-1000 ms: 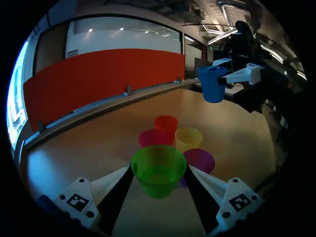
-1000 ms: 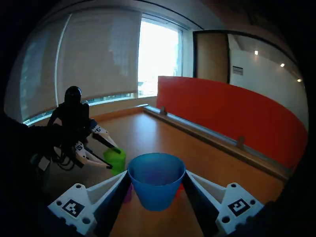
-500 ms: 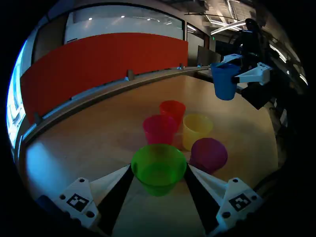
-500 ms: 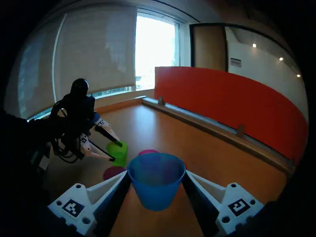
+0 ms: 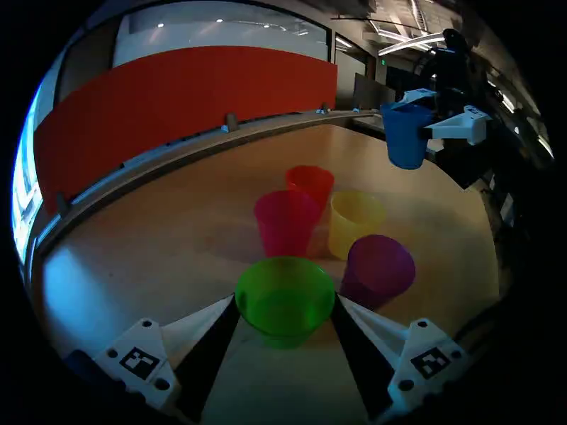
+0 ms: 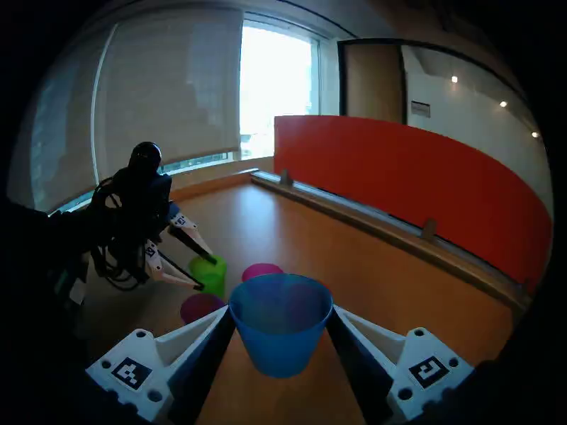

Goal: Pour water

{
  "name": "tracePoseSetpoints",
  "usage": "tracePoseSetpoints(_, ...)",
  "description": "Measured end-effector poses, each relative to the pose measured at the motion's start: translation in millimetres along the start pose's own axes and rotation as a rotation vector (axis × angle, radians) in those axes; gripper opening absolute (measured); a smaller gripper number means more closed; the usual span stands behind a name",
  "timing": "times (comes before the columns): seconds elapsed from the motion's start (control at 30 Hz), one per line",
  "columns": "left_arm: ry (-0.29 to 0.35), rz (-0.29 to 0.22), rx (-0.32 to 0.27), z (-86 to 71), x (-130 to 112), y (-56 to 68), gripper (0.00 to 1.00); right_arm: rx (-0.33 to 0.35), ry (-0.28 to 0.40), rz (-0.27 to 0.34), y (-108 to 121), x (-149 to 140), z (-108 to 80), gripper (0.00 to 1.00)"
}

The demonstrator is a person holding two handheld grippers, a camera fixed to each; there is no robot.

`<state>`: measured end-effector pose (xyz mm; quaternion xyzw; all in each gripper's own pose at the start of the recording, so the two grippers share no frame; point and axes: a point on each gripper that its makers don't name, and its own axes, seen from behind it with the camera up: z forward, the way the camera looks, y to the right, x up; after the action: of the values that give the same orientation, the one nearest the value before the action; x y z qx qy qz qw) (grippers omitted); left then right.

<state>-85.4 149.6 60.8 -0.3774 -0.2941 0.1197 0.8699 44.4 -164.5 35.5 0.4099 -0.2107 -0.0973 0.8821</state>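
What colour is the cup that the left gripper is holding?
Green. The cup in the left gripper shows best in the left gripper view.

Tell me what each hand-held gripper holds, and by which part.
Left hand-held gripper: green cup, by its side walls below the rim. Right hand-held gripper: blue cup, same place.

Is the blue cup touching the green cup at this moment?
Apart. The left gripper view shows the green cup held by the left gripper, and the blue cup held high far off at upper right, with table between them.
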Motion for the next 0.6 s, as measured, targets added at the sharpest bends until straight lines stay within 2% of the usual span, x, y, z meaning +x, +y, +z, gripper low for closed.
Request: tracePoseSetpoints(0.6,-0.015,0.026,0.009,1.6,-9.5,1.5,0.88,-0.003,-0.005,0.002,-2.0,-2.7,2.1,0.9)
